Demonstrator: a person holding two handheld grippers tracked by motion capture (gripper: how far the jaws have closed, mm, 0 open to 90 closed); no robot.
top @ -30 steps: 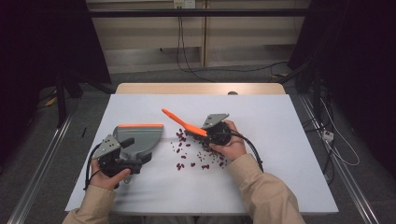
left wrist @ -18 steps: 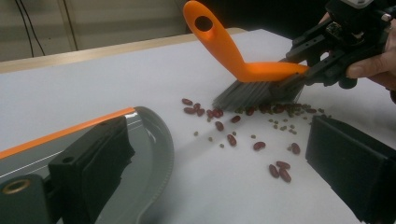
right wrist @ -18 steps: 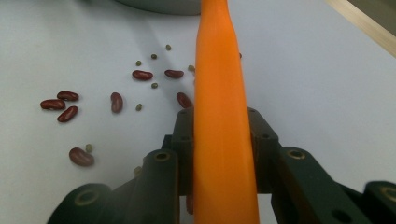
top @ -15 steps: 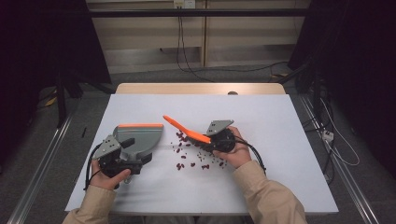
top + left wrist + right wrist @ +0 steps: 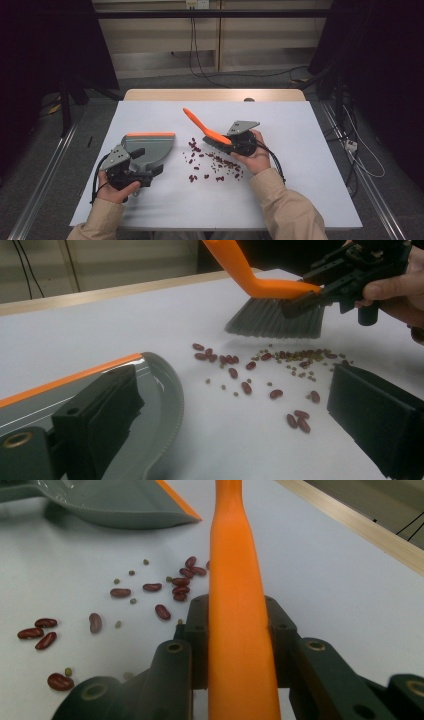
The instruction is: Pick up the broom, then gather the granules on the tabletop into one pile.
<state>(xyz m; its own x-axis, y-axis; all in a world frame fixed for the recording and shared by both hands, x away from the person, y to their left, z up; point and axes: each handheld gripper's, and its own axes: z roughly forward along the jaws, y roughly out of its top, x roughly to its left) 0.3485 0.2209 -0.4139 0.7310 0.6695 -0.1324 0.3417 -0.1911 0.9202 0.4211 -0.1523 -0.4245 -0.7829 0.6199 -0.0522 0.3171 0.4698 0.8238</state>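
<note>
Dustpan [image 5: 150, 149] lies on the left of the table [image 5: 310, 190], its orange lip to the far side; the left gripper [image 5: 131, 170] is clamped on its near handle. Beans [image 5: 212, 162] lie scattered in the middle. To the right, the right gripper [image 5: 239, 141] grips the orange brush [image 5: 207, 131], bristles just above the beans.

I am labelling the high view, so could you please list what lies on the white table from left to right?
Left gripper → grey plastic dustpan with an orange edge → scattered red beans → right gripper.
</note>
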